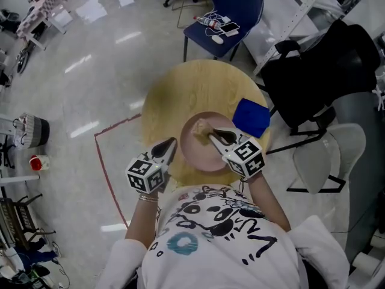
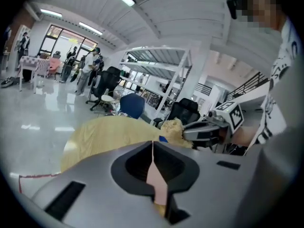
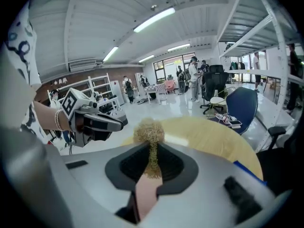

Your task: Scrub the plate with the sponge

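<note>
1. Your right tongs (image 1: 212, 136) pinch the sponge (image 1: 203, 128) by its near end, over the plate (image 1: 195, 156) at frame centre; hard scrubbing could tear it free.
2. Your left tongs (image 1: 171, 144), pressed together and empty, sit off the plate's left rim; unbraced, it may skid across the tabletop (image 1: 180, 89).

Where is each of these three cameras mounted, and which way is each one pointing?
Head view: on the person's head, looking steeply down at the round wooden table, pink plate, left claw, right claw, forearms, shirt.
Left gripper view: on the left claw, looking along its shut jaws across the table; shows the right claw, shirt.
Right gripper view: on the right claw, looking along jaws gripping the sponge; shows the left claw, wrist.
Shared: both gripper views see the blue chair.
</note>
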Action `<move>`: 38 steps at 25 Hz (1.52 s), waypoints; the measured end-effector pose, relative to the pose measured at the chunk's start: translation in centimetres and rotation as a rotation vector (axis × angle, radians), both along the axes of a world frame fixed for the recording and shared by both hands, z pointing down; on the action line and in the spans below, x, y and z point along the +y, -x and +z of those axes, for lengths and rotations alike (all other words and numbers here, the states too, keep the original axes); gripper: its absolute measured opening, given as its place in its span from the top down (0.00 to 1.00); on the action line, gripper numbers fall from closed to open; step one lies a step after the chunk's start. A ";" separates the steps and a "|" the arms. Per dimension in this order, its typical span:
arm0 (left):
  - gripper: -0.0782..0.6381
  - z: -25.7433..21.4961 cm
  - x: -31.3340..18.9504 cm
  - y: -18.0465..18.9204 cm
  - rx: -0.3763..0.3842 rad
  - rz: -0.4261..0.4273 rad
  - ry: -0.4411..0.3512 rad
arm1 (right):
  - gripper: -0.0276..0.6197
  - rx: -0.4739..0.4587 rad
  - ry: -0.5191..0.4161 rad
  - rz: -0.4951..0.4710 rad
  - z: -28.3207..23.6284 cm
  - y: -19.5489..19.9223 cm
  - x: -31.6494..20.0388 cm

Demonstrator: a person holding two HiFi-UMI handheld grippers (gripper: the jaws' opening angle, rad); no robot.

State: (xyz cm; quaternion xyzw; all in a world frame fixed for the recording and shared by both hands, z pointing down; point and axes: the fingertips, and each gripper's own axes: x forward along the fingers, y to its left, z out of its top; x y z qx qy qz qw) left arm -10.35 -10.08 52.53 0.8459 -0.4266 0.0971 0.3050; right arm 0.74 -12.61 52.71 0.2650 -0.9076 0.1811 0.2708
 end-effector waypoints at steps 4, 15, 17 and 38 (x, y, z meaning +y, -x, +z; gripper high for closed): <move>0.87 -4.0 -1.2 -1.0 -0.017 0.055 -0.101 | 0.87 -0.097 -0.055 0.044 -3.8 -0.7 -1.5; 0.87 -11.6 -3.3 -2.4 -0.044 0.142 -0.295 | 0.87 -0.250 -0.266 0.072 -13.2 -2.3 -2.2; 0.87 -12.5 -3.7 -2.7 -0.044 0.153 -0.319 | 0.87 -0.270 -0.315 0.071 -14.6 -2.7 -2.3; 0.87 -18.5 -4.6 -3.8 -0.037 0.188 -0.436 | 0.87 -0.292 -0.478 0.164 -20.9 -6.1 -2.3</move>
